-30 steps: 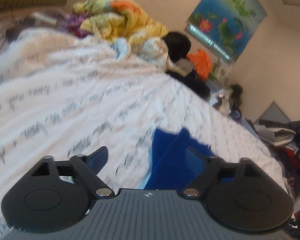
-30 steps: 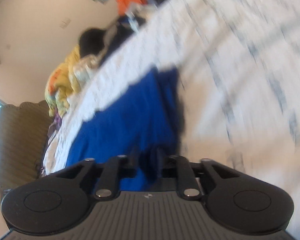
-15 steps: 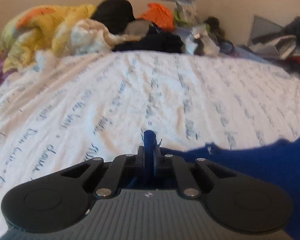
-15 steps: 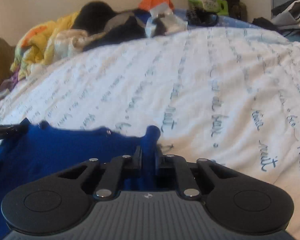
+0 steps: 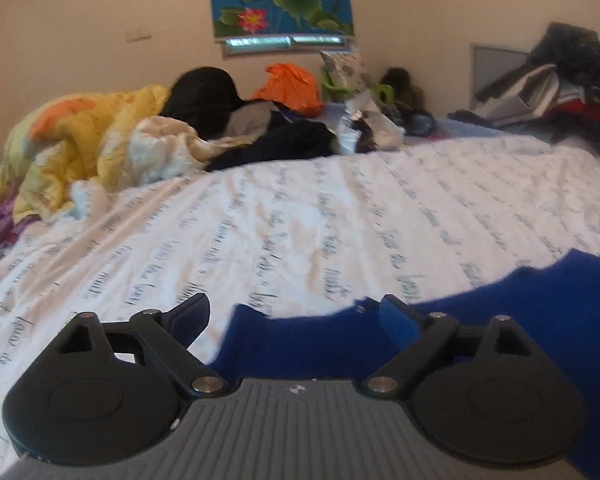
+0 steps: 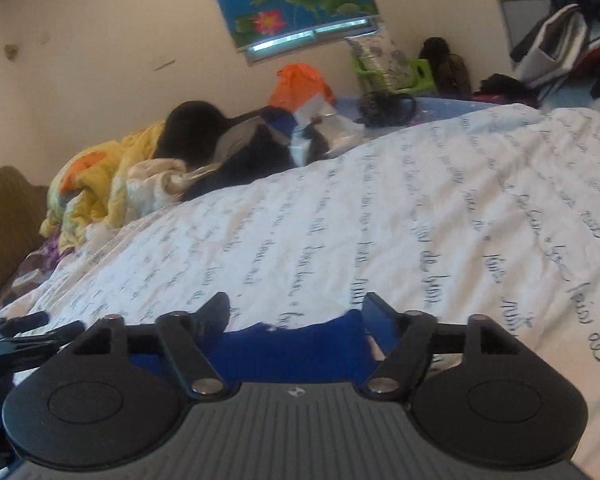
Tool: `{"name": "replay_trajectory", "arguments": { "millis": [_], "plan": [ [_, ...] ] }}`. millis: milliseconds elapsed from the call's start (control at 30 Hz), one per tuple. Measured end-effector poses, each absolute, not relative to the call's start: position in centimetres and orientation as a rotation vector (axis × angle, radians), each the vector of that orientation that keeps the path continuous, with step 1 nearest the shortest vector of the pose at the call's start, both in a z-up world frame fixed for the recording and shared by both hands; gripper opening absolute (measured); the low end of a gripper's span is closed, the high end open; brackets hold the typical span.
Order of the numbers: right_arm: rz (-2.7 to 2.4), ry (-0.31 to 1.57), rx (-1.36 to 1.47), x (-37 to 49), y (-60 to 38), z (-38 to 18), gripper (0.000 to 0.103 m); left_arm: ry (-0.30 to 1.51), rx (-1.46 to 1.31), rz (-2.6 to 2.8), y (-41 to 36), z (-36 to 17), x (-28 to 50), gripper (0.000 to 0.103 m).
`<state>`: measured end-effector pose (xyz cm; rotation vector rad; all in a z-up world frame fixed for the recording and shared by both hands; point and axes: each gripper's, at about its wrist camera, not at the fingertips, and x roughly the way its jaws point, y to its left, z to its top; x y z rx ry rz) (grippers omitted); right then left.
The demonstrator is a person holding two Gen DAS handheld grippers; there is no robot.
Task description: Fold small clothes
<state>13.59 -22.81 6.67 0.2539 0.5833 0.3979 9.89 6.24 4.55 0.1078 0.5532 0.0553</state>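
A small blue garment (image 5: 500,320) lies flat on the white bed sheet with script print (image 5: 300,220). My left gripper (image 5: 296,314) is open, its fingers spread over the garment's left corner, holding nothing. In the right wrist view the same blue garment (image 6: 292,348) lies just under my right gripper (image 6: 296,312), which is also open and empty, over the garment's right corner. The left gripper's tips show at the far left of the right wrist view (image 6: 16,336). Most of the garment is hidden by the gripper bodies.
A yellow quilt (image 5: 80,140), dark clothes (image 5: 284,140) and an orange bag (image 5: 292,88) are piled along the bed's far edge by the wall. More clothes are heaped at the far right (image 5: 560,92). A lotus poster (image 5: 280,0) hangs on the wall.
Both grippers were shut on the blue garment's corners half a second ago; both have opened and let it go. The garment now lies on the sheet.
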Motion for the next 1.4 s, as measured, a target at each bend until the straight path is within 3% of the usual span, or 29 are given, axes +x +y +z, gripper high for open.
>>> {"name": "replay_trajectory", "arguments": {
  "millis": [67, 167, 300, 367, 500, 633, 833, 1033, 1200, 1300, 1367, 1400],
  "plan": [
    [0.425, 0.637, 0.146, 14.5, -19.7, 5.9, 0.076, 0.668, 0.094, 0.014, 5.3, 2.8, 11.8, 0.085],
    [0.338, 0.718, -0.056, 15.7, -17.5, 2.5, 0.076, 0.738, 0.006, -0.016, 7.5, 1.6, 12.9, 0.091],
    [0.381, 0.674, 0.071, 15.7, -20.1, 1.5, 0.076, 0.735, 0.046, -0.045, 8.1, 1.1, 13.2, 0.098],
    [0.364, 0.675, 0.003, 15.6, -19.1, 1.6, 0.076, 0.735, 0.061, -0.017, 7.9, 1.0, 13.3, 0.102],
    [0.347, 0.667, -0.052, 15.2, -18.3, 1.4, 0.077, 0.655, 0.051, 0.168, 8.8, 2.8, 9.0, 0.1],
    [0.345, 0.652, -0.027, 14.5, -18.7, 1.3, 0.077, 0.564, -0.309, 0.182, 12.8, 4.6, -1.2, 0.103],
    [0.342, 0.65, -0.037, 14.4, -18.5, 1.2, 0.077, 0.544, -0.773, 0.212, 16.2, 2.2, -12.6, 0.103],
    [0.341, 0.643, -0.03, 14.2, -18.5, 1.3, 0.077, 0.483, -0.903, 0.175, 16.4, 1.3, -11.9, 0.103],
    [0.341, 0.642, -0.026, 14.1, -18.6, 1.2, 0.077, 0.492, -0.83, 0.224, 15.1, 1.6, -9.4, 0.101],
    [0.344, 0.641, -0.016, 14.1, -18.7, 1.3, 0.077, 0.48, -0.763, 0.264, 14.0, 1.5, -9.4, 0.093],
    [0.347, 0.64, -0.009, 14.1, -18.9, 1.2, 0.077, 0.49, -0.724, 0.298, 13.5, 1.4, -9.5, 0.065],
    [0.347, 0.64, -0.008, 14.1, -18.9, 1.3, 0.077, 0.496, -0.72, 0.312, 13.5, 1.3, -9.4, 0.058]
  ]
}}
